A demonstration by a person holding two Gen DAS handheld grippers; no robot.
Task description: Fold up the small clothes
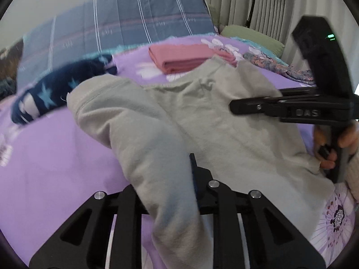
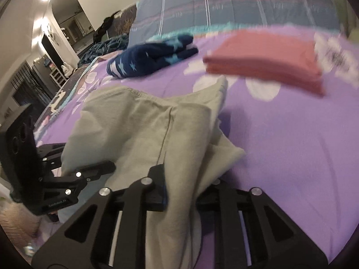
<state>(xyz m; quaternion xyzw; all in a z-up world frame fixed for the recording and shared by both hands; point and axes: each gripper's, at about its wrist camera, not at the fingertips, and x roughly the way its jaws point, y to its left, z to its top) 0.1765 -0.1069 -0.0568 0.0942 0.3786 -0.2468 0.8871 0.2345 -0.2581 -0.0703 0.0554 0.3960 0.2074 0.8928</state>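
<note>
A light grey-beige garment (image 1: 224, 123) (image 2: 139, 123) is lifted off the purple floral bedsheet (image 1: 56, 157) (image 2: 291, 145) along its near edge. My left gripper (image 1: 172, 179) is shut on one bunched corner; the cloth drapes over its left finger and hides it. In the right wrist view the left gripper (image 2: 107, 165) shows at the left, clamped on the fabric. My right gripper (image 2: 184, 179) is shut on the other corner, with cloth hanging down between its fingers. The right gripper (image 1: 233, 107) also shows side-on at the right, with a person's hand (image 1: 345, 139) on its handle.
A folded pink cloth (image 1: 179, 58) (image 2: 264, 60) lies just beyond the garment. A navy garment with stars (image 1: 56, 87) (image 2: 152, 56) lies to the far left. A blue striped quilt (image 1: 123, 22), a green pillow (image 1: 251, 35) and a patterned cloth (image 1: 280, 67) lie further back.
</note>
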